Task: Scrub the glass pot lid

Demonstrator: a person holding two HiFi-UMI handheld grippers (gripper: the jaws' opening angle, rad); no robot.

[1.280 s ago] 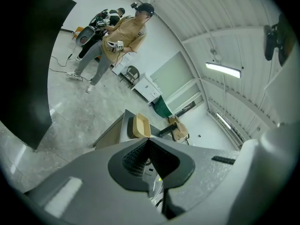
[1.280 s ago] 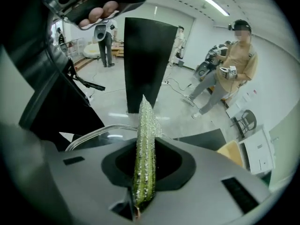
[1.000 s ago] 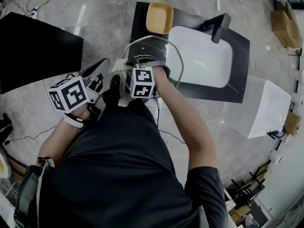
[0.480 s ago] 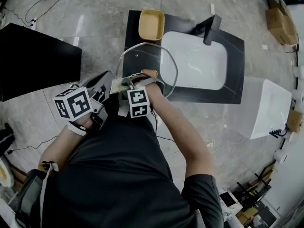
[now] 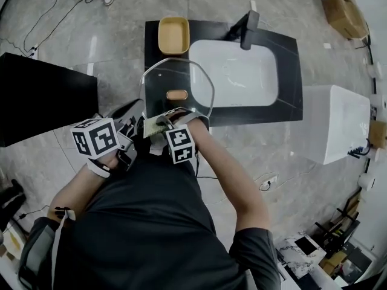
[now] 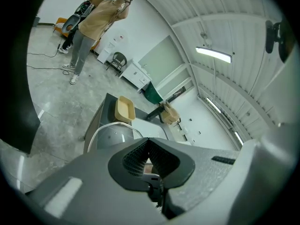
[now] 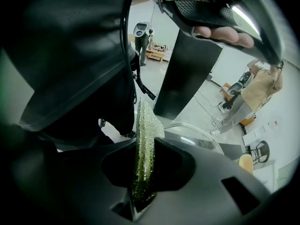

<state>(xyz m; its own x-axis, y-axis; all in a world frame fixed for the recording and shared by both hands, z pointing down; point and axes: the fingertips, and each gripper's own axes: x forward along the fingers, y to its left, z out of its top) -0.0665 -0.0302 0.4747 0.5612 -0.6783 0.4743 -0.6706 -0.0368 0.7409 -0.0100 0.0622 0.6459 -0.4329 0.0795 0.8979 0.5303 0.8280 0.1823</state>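
Note:
The glass pot lid (image 5: 192, 83), with a tan knob (image 5: 176, 95), hangs tilted in front of me over the left end of the black counter (image 5: 291, 83). My left gripper (image 5: 140, 112) is shut on the lid's near left edge; in the left gripper view its jaws (image 6: 149, 156) are closed and the lid (image 6: 110, 135) rises beyond them. My right gripper (image 5: 158, 124) is shut on a green scouring sponge (image 5: 151, 127) at the lid's near rim. In the right gripper view the sponge (image 7: 145, 144) stands upright between the jaws, with the lid rim (image 7: 197, 137) just behind.
A white sink (image 5: 236, 74) with a black faucet (image 5: 248, 26) is set in the counter, and a yellow tub (image 5: 173, 34) stands at its far left. A black cabinet (image 5: 42, 95) is at my left, a white box (image 5: 335, 122) at my right. A person (image 6: 96, 18) stands farther off.
The lid and both grippers have drawn left, away from over the sink. The right gripper with the sponge has slid down from the lid's middle to its near rim, uncovering the knob.

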